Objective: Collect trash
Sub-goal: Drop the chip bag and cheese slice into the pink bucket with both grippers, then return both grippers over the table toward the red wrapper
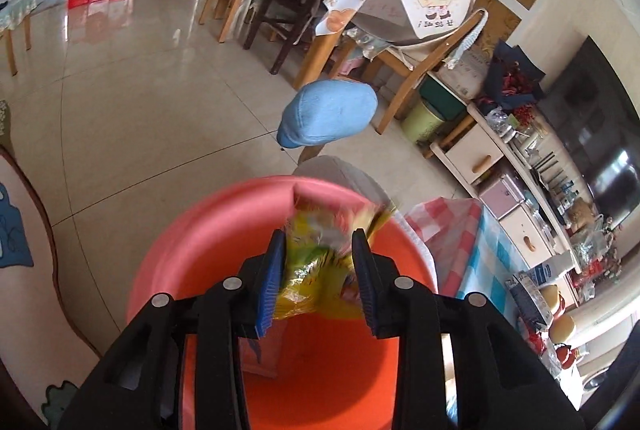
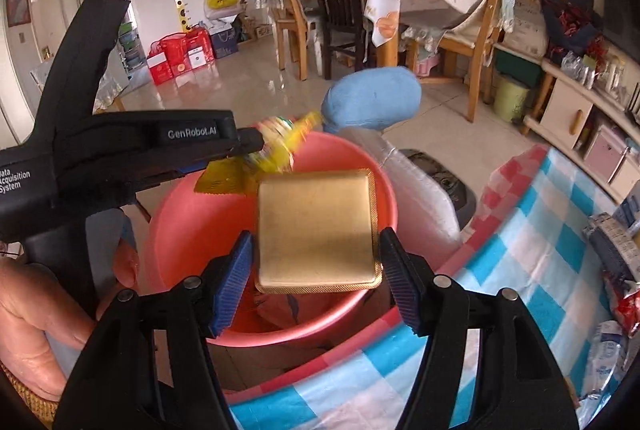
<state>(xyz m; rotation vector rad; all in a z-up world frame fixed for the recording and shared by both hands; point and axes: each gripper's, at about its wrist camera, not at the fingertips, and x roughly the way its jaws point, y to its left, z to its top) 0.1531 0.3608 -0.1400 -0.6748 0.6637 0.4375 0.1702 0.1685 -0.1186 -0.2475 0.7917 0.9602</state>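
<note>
An orange-pink plastic bucket (image 1: 208, 218) stands on the floor below both grippers. My left gripper (image 1: 318, 234) is shut on a crumpled yellow snack wrapper (image 1: 320, 262) held over the bucket's mouth. In the right wrist view, the left gripper (image 2: 260, 142) reaches in from the left with the wrapper (image 2: 288, 134) at its tip. My right gripper (image 2: 316, 234) is over the bucket (image 2: 384, 182). A flat gold square box (image 2: 316, 230) sits between its blue pads (image 2: 236, 274), with a thin gap on each side, so the pads do not press on it.
A table edge with a red, blue and white checked cloth (image 2: 520, 270) lies to the right, with wrappers (image 2: 628, 306) on it. A blue padded stool (image 2: 372, 98) stands behind the bucket. Wooden chairs (image 2: 476, 42) and a low cabinet (image 2: 568, 110) are further back. A hand (image 2: 32, 310) grips the left gripper.
</note>
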